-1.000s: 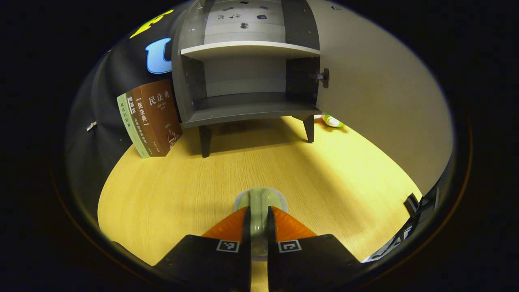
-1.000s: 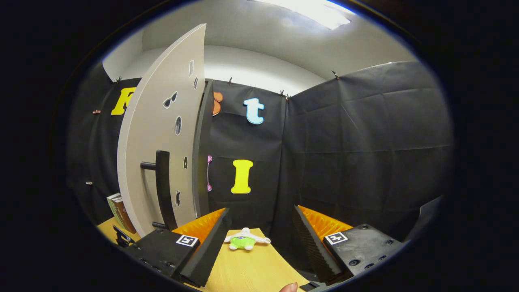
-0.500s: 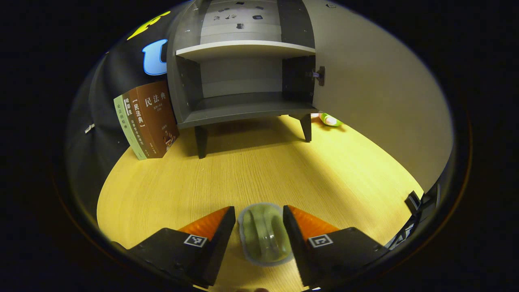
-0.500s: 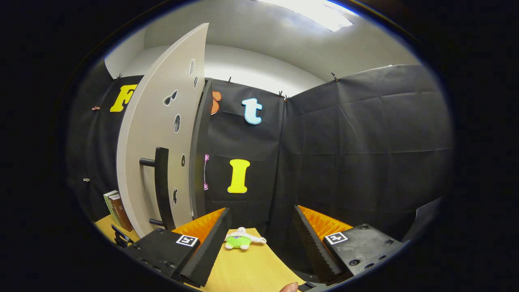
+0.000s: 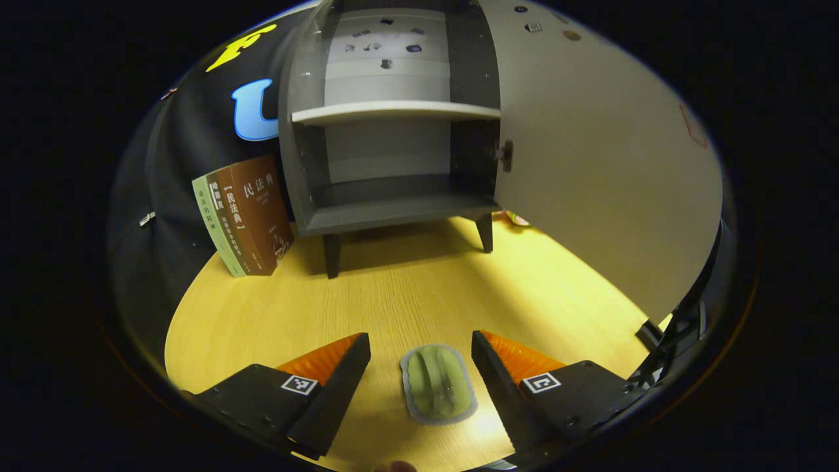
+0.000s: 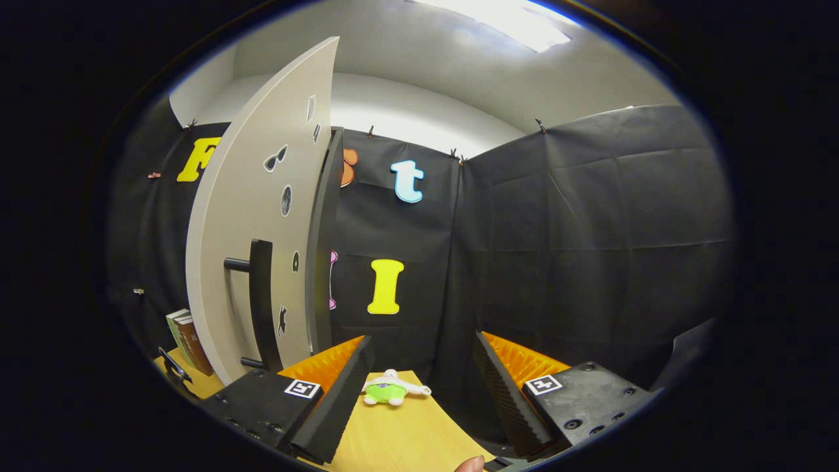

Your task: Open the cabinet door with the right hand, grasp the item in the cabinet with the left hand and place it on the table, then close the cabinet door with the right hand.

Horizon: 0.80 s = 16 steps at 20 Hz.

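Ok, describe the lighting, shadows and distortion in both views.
Left gripper view: the grey cabinet casts a dark shadow on the yellow wooden table, and fisheye bows its open door. Right gripper view: a bright ceiling light glares, overexposed.

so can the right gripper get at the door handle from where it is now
Probably yes: the right gripper is open, and the black handle on the open cabinet door stands just to its left with nothing between them.

Booth's wrapped in black cloth walls (image 6: 577, 229), with a pale ceiling (image 6: 419, 72) above them and a bright light panel (image 6: 511, 16) up there. Wooden table (image 5: 406, 295) sits below the cloth.
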Tool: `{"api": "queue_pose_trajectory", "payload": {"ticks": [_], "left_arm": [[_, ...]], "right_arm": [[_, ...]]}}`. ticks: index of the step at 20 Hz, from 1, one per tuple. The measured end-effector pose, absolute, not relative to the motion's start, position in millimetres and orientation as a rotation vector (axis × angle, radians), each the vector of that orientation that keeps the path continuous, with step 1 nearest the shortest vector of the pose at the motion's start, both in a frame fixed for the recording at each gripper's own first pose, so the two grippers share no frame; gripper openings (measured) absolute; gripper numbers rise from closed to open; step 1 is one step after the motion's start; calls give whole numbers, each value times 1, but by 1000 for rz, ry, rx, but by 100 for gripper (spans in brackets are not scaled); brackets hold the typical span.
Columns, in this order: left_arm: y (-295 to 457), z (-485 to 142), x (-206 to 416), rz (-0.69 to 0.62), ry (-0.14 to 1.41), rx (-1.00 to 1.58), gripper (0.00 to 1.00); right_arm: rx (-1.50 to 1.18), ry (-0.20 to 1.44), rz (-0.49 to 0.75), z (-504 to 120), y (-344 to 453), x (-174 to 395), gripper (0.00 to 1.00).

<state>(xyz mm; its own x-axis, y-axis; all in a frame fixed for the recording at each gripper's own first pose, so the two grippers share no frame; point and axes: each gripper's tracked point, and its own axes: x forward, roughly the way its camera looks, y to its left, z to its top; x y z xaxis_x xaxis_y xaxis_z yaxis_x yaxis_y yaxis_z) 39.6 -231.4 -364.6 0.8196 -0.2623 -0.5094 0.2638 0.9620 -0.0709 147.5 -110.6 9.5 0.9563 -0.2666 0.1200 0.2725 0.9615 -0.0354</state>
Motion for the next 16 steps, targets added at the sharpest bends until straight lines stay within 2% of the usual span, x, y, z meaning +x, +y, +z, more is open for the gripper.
{"api": "queue_pose_trajectory", "payload": {"ticks": [16], "left_arm": [[-131,-140,11,-160,167,-8,97]], "right_arm": [[79,-105,-201,12,-74,161,97]]}}
